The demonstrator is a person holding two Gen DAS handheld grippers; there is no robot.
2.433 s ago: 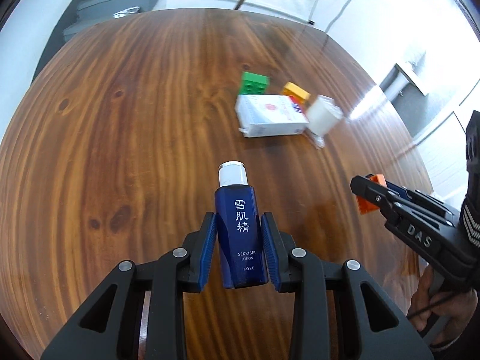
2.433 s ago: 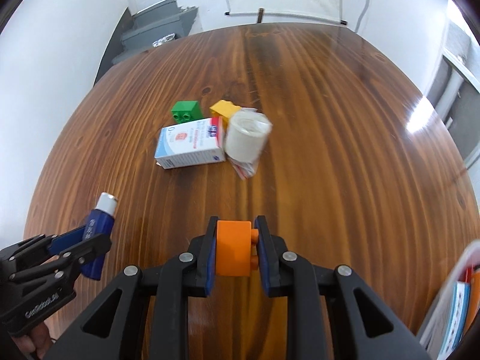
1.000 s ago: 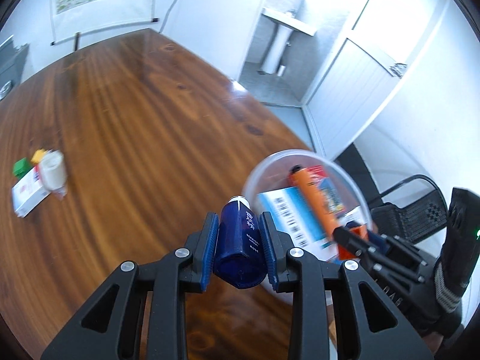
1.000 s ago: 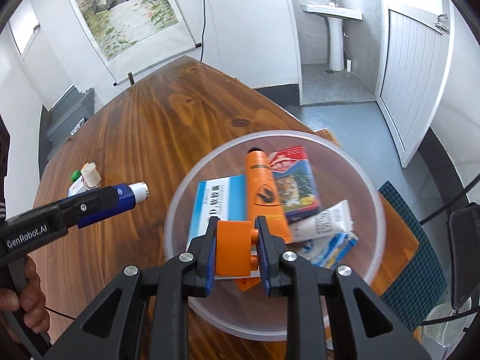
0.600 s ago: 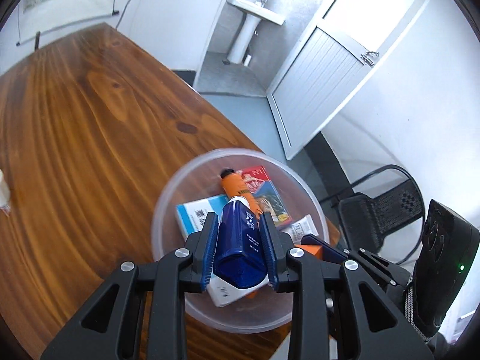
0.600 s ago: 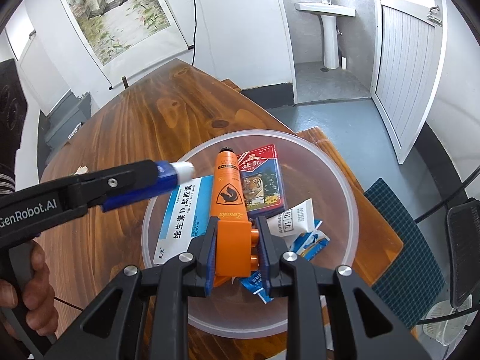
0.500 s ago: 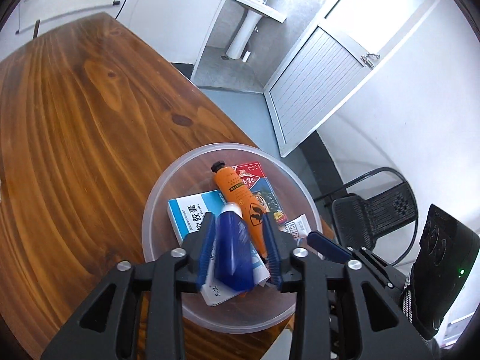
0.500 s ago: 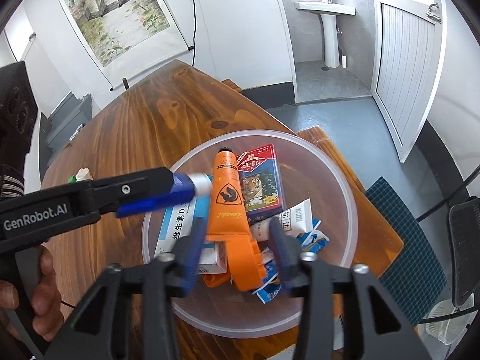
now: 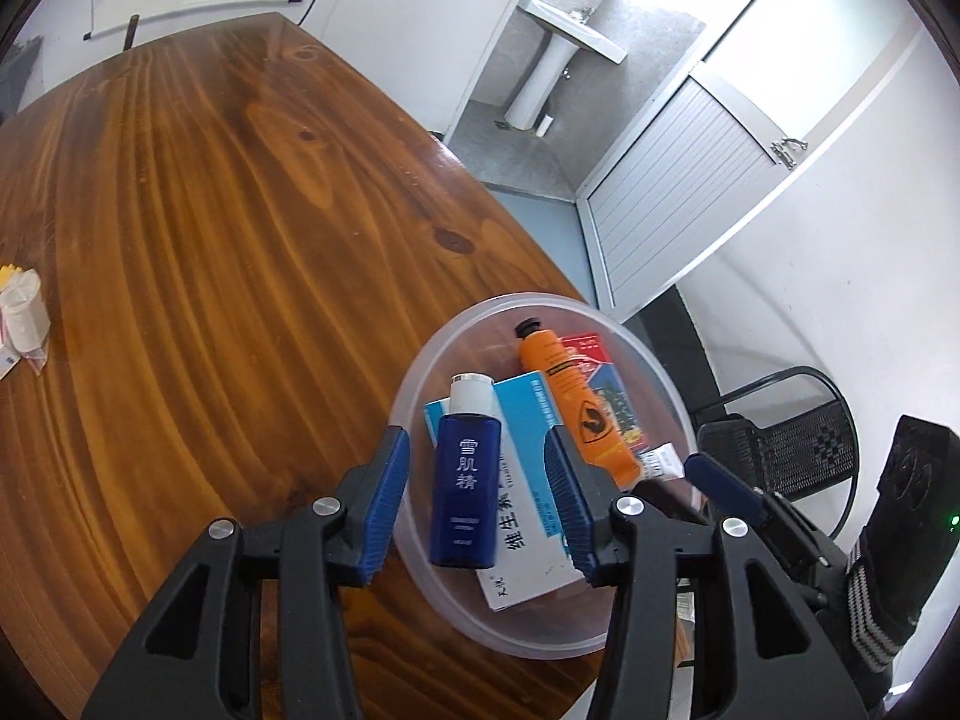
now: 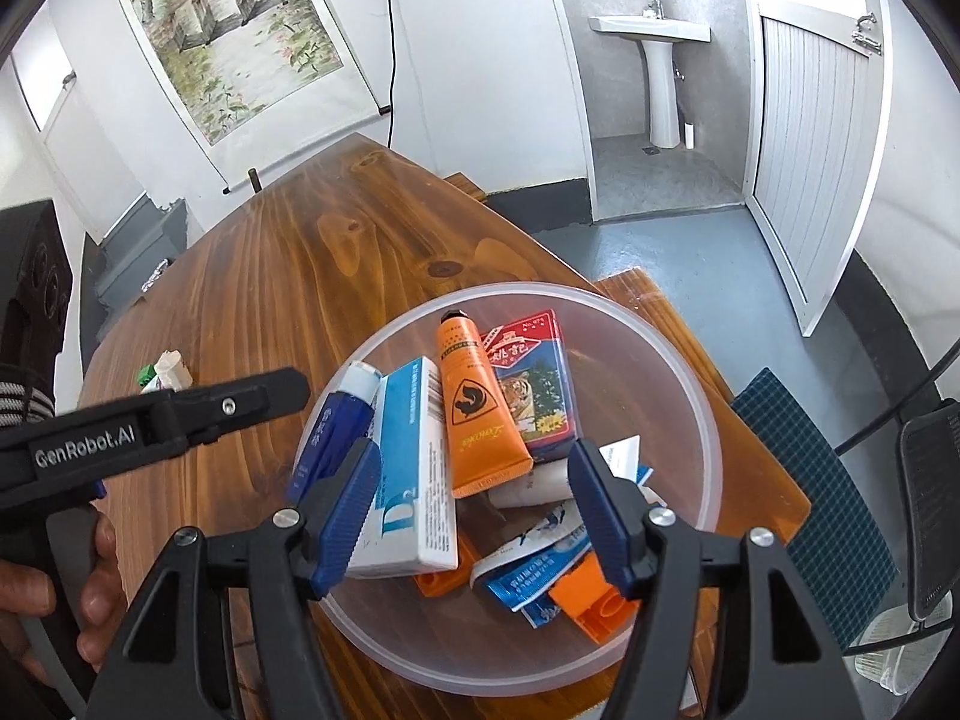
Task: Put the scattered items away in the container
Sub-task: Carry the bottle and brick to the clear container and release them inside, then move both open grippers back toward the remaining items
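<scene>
A clear plastic bowl sits at the table's near corner. The blue lotion bottle lies in it on a white and blue box. The orange brick lies at the bowl's near side. My left gripper is open and empty above the bottle. My right gripper is open and empty above the bowl. An orange tube and a red card pack also lie inside.
A white roll with a green brick and a yellow brick lies far left on the wooden table. A black chair stands beyond the table's right edge.
Both grippers swung from the table's middle to over the bowl. The left one opened and let the blue bottle drop in. The right one opened and let the orange brick drop in.
</scene>
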